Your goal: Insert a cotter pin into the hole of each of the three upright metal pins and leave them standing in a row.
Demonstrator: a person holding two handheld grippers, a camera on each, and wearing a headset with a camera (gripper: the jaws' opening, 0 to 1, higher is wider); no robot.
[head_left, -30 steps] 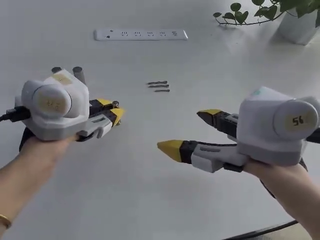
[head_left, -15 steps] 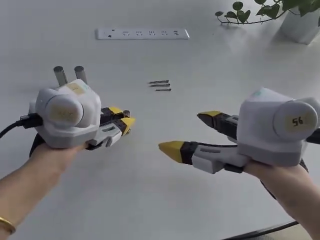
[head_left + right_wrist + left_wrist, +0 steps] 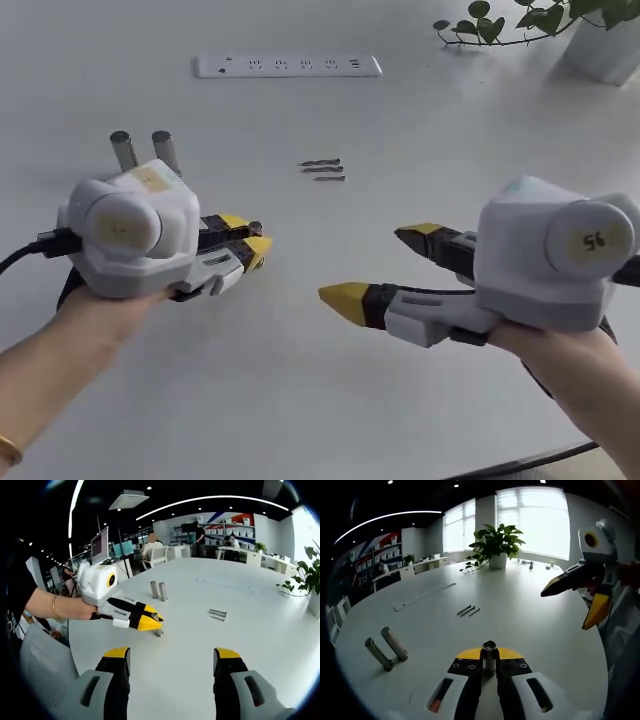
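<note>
Pin (image 3: 489,656) clamped in left claw (image 3: 248,234), low over the surface (image 3: 300,380); can't make out its hole. Other two pins (image 3: 164,150) stand upright behind. Cotters (image 3: 322,170) lie well apart. Right claw (image 3: 361,262) wide, empty. Suggest: steady pin, hole towards right claw, fetch one cotter by its head.

Left hand-held gripper (image 3: 248,236): gripped in left hand, forearm low, jaws closed on metal pin (image 3: 489,649), tips pointing right. Right hand-held gripper (image 3: 368,262): gripped in right hand, jaws spread wide, tips pointing left.
</note>
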